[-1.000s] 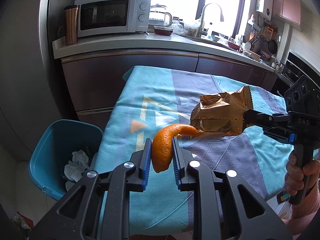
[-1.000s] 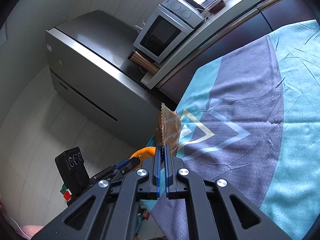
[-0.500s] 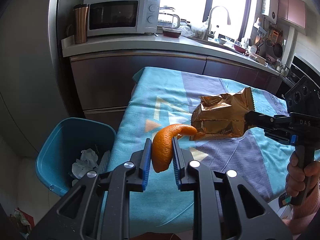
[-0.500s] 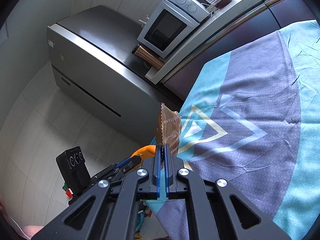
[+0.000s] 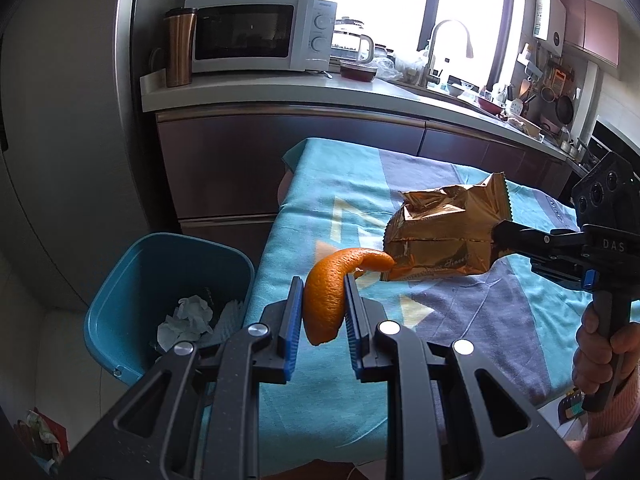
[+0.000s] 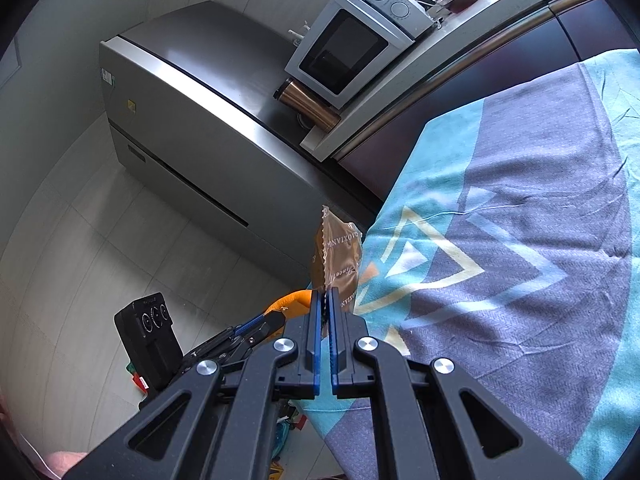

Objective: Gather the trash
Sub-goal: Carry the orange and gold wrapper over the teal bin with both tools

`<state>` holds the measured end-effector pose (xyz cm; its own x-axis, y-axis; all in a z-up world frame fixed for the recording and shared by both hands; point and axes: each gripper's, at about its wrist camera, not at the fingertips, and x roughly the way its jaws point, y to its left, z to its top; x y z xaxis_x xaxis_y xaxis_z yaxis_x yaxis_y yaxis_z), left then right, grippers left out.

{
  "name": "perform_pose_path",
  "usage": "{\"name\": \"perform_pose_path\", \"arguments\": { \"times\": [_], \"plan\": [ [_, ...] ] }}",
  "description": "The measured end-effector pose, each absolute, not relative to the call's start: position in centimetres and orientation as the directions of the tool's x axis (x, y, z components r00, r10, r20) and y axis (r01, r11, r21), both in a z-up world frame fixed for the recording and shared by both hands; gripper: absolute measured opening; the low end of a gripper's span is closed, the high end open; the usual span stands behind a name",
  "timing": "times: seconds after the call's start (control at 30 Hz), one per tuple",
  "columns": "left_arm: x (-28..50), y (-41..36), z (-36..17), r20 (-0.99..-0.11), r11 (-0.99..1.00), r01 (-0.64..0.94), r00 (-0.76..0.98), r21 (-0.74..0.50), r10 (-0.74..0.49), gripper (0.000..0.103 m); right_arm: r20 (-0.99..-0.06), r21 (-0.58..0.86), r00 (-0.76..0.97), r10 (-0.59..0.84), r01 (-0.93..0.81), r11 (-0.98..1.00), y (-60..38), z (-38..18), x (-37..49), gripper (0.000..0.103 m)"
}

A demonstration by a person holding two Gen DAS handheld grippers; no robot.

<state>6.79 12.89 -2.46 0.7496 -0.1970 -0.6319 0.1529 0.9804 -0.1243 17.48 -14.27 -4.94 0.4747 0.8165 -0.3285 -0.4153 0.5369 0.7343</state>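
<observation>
now the desk (image 5: 500, 320), under its teal and grey cloth, spreads ahead of both tools, and the blue bin (image 5: 132, 280) sits lower left of the left gripper (image 5: 320, 312), closer to centre of view than a second ago. the gold snack bag (image 5: 440, 236) hangs off the right gripper (image 6: 325, 304), whose jaws are pressed nearly together on the bag's edge, as before. the orange peel (image 5: 326, 300) stays pinched between the left jaws, held a peel's thickness apart, its curled tip touching the bag.
</observation>
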Motion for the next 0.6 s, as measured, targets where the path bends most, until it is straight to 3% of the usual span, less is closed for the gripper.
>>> {"name": "perform_pose_path", "arguments": {
  "times": [0.6],
  "plan": [
    [6.4, 15.6, -2.2, -0.625, 0.988, 0.091, 0.766, -0.124, -0.149, 0.02, -0.332, 0.73, 0.434, 0.838, -0.445, 0.52, -12.2, -4.5, 18.4, 0.003]
  ]
}}
